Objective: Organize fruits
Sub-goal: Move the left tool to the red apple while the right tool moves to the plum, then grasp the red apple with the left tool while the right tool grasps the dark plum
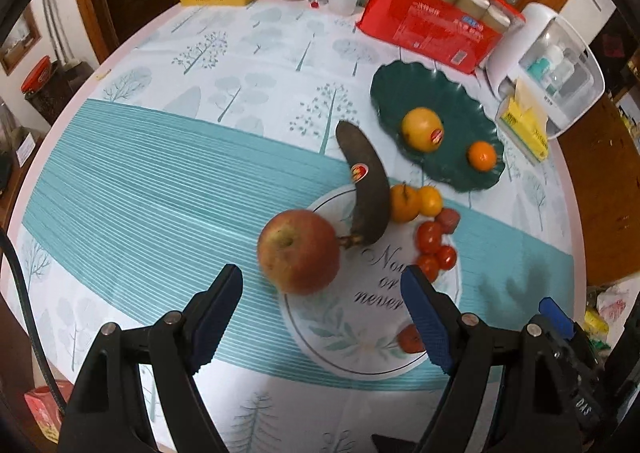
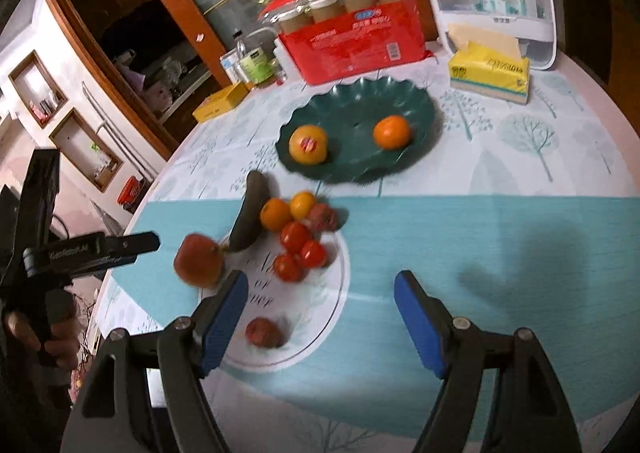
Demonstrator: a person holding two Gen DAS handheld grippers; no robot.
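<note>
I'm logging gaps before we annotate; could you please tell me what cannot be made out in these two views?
- Small red fruit: left wrist view, partly behind the left gripper's blue pad.
- White plate lettering: right wrist view, blurred and covered by the right gripper.
- Red box print: too small.

Glossy green plate; matt dark banana; smooth printed tablecloth.
</note>
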